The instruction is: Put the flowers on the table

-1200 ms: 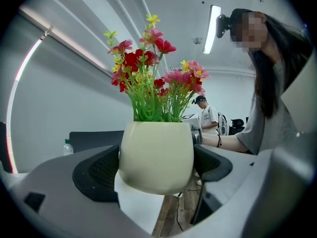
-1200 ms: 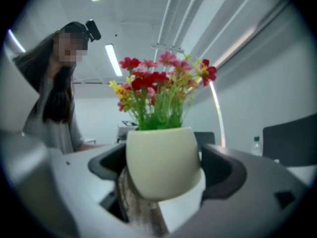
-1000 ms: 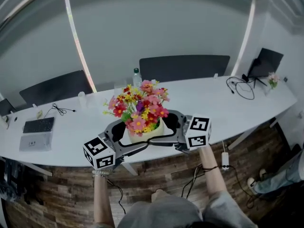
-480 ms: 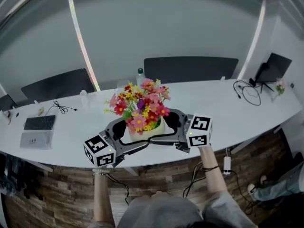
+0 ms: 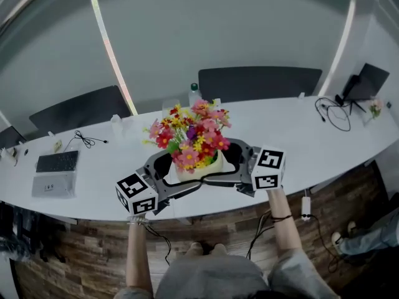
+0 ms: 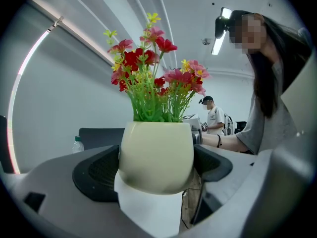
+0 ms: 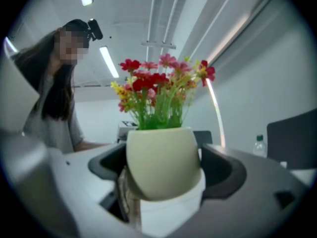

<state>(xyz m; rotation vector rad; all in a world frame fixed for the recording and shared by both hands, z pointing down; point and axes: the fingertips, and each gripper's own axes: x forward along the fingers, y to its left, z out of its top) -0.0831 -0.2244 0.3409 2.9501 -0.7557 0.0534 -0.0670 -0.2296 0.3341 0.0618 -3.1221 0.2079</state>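
A cream round pot [image 5: 201, 170] holds a bunch of red, pink and yellow flowers [image 5: 190, 132]. It hangs just over the near part of the long white table [image 5: 299, 143]; whether its base touches the top is hidden. My left gripper [image 5: 176, 174] is shut on the pot from the left. From the right, my right gripper [image 5: 227, 165] is shut on it too. In the left gripper view the pot [image 6: 156, 155] fills the gap of the left gripper [image 6: 156, 165]. The right gripper view shows the pot [image 7: 163, 160] between the black pads of the right gripper [image 7: 166, 167].
A keyboard [image 5: 54, 161] and a grey device [image 5: 53, 184] lie at the table's left. A water bottle [image 5: 194, 94] stands behind the flowers, with cables [image 5: 333, 113] at the right. Dark chairs [image 5: 259, 81] line the far side. A person's legs [image 5: 368, 237] show at lower right.
Both grippers, still shut on the pot, have carried it a little farther in over the table. The head view has shifted with them.
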